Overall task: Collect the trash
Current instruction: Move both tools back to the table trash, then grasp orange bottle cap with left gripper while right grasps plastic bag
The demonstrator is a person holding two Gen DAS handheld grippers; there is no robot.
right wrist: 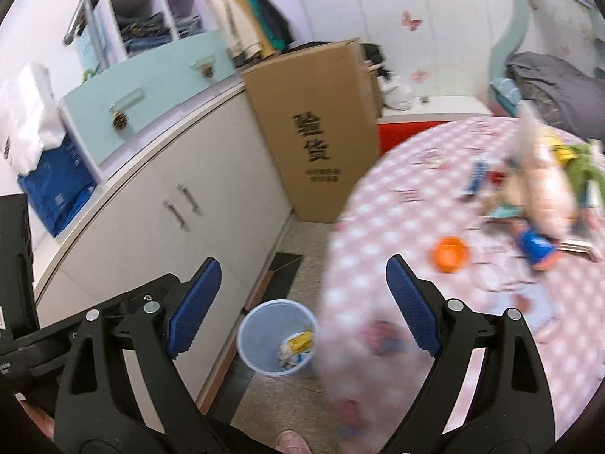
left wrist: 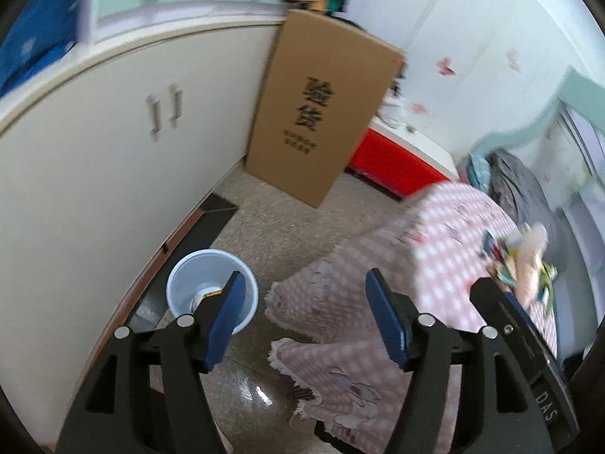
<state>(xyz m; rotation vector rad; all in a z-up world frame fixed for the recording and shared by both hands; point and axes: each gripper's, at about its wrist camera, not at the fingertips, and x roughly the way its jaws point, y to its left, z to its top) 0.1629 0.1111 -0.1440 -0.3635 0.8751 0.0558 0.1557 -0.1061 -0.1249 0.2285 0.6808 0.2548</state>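
Pale blue bin (right wrist: 276, 336) on floor holding crumpled wrappers (right wrist: 297, 348), both tongs (left wrist: 302, 321) (right wrist: 302, 314) released, empty.

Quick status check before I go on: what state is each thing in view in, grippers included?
Left gripper: open, nothing between the fingers.
Right gripper: open, empty.
Bin: upright on the floor, some trash inside.
Cardboard box: standing upright against the cabinet.
Cabinet doors: closed.
Orange item: on the tablecloth, not collected.
Trash pile: on the table, blurred.
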